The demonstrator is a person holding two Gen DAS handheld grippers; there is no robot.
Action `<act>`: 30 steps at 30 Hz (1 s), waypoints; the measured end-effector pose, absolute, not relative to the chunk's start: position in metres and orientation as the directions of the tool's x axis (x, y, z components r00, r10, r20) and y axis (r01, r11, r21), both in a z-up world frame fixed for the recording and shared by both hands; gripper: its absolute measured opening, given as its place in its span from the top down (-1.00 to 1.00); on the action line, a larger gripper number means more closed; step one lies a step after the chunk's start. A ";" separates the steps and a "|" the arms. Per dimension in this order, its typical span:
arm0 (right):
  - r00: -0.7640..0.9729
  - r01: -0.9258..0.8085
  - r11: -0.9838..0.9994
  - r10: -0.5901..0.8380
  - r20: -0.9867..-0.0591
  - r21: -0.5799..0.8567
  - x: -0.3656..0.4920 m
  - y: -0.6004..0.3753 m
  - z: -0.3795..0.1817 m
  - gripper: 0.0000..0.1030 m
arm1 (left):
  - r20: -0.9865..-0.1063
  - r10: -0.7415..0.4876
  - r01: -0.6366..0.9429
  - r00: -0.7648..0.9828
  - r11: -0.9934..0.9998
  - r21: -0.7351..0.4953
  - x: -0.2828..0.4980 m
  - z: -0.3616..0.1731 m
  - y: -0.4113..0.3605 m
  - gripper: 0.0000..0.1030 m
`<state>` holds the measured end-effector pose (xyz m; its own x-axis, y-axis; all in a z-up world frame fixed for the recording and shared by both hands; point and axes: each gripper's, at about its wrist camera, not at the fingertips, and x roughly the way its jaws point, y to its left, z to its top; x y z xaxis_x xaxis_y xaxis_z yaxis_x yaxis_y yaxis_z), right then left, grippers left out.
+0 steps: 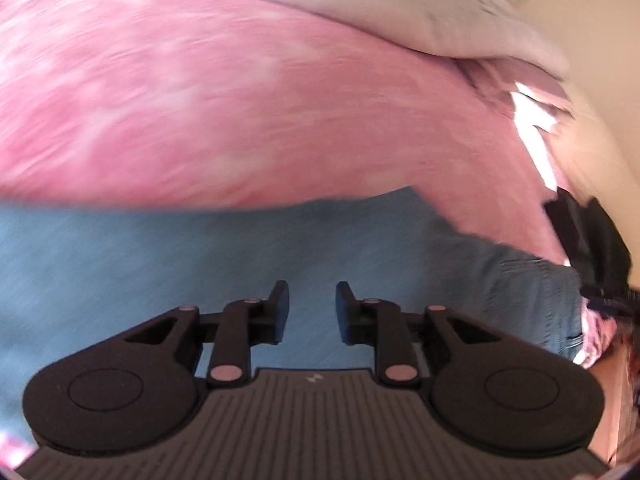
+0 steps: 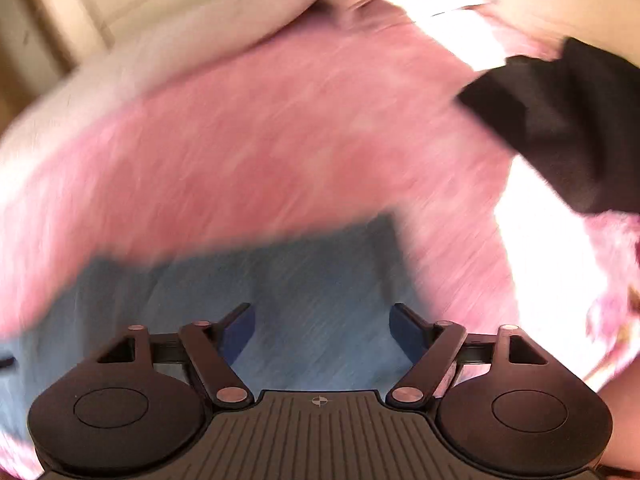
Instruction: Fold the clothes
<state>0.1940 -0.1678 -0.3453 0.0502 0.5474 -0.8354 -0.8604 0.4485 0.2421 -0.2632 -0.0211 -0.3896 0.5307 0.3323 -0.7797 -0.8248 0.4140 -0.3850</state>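
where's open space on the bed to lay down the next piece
The pink bedspread is bare from the blue garment up to the pale pillow. It is crowded to the right, where a black garment lies. Both the left claw and the right claw are open and hold nothing.

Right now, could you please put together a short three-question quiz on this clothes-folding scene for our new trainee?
1. True or false: the left claw is clamped on the blue denim garment.
2. Which claw stands wider open: A) the left claw, B) the right claw?
3. Fill in: the blue denim garment lies on a ____ tie-dye bedspread.

Key
1. False: its jaws are apart, with nothing between them.
2. B: in the right wrist view the jaws are spread much wider, also empty.
3. Pink: the mottled pink bedspread fills the area beyond the denim, with a pale pillow at its far edge.
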 end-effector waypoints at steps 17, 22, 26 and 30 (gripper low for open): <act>-0.402 -0.633 0.388 0.575 -0.712 0.670 0.296 -0.142 -0.393 0.09 | -0.706 -0.281 -0.532 0.650 0.495 -0.687 -0.126 -0.470 0.137 0.71; -0.321 -0.682 0.360 0.634 -0.703 0.636 0.289 -0.152 -0.382 0.72 | -0.687 -0.183 -0.462 0.703 0.617 -0.637 -0.124 -0.456 0.115 1.00; -0.204 -0.739 0.393 0.643 -0.738 0.547 0.276 -0.167 -0.389 0.81 | -0.749 -0.012 -0.514 0.663 0.720 -0.466 -0.124 -0.474 0.091 0.96; -0.052 -0.802 0.443 0.617 -0.785 0.401 0.255 -0.165 -0.402 0.78 | -0.751 0.164 -0.586 0.640 0.736 -0.339 -0.116 -0.477 0.066 0.92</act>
